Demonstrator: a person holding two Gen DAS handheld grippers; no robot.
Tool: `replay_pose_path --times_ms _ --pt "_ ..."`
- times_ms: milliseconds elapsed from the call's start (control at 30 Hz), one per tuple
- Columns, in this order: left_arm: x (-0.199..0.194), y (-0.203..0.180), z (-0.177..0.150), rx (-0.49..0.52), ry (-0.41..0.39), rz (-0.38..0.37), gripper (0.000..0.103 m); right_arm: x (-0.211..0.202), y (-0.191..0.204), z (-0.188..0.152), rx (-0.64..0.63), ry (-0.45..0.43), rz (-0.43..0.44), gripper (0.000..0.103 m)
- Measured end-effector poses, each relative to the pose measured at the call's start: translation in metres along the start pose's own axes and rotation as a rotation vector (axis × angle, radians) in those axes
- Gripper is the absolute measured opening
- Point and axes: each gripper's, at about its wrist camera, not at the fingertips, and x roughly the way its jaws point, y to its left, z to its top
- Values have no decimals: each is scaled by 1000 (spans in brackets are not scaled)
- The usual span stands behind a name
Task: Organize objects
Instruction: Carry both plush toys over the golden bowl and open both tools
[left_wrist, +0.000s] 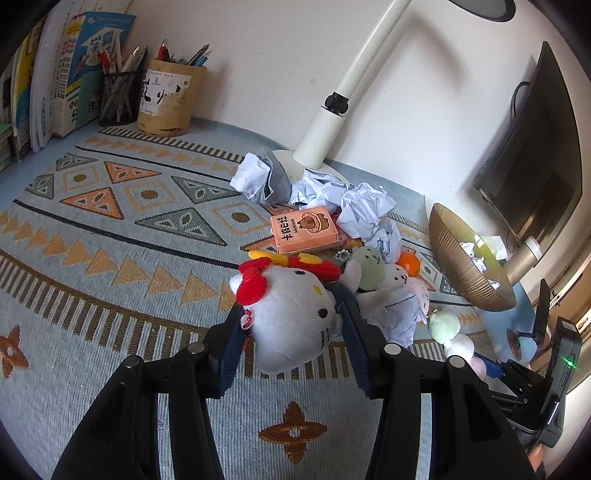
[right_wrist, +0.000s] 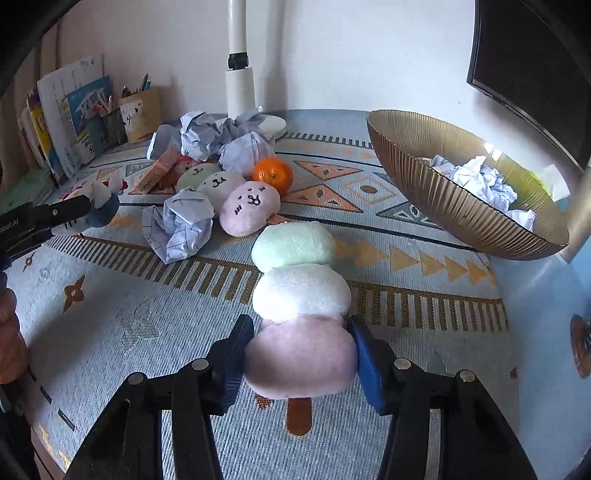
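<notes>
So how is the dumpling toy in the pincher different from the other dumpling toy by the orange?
The held dango plush shows plain balls with no faces; the dango plush by the tangerine shows drawn faces. The held one sits between the right gripper pads, alone on the mat; the other lies untouched among crumpled paper. Both have green, white and pink balls.

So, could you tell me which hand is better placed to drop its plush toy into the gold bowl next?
Right, probably. The right gripper clamps the dango plush with the gold bowl close ahead; the left gripper holds the cat plush behind the clutter.
</notes>
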Motion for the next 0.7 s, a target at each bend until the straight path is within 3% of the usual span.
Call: replay_pose_path --times_ms 233,333,433,600,700 --pt "1 -3 0 10 -1 33 47 -15 0 -1 15 -68 13 51" --pt "-4 -13 1 25 29 29 47 -37 -21 -2 99 -130 153 51" --pt "-25 -59 10 155 -12 -8 47 -59 -60 0 218 -170 240 51" --pt "-14 -169 59 316 -35 -176 47 -101 -142 32 389 -302 140 51" --pt "23 -226 81 386 -17 -187 47 -103 -180 54 462 -325 95 51"
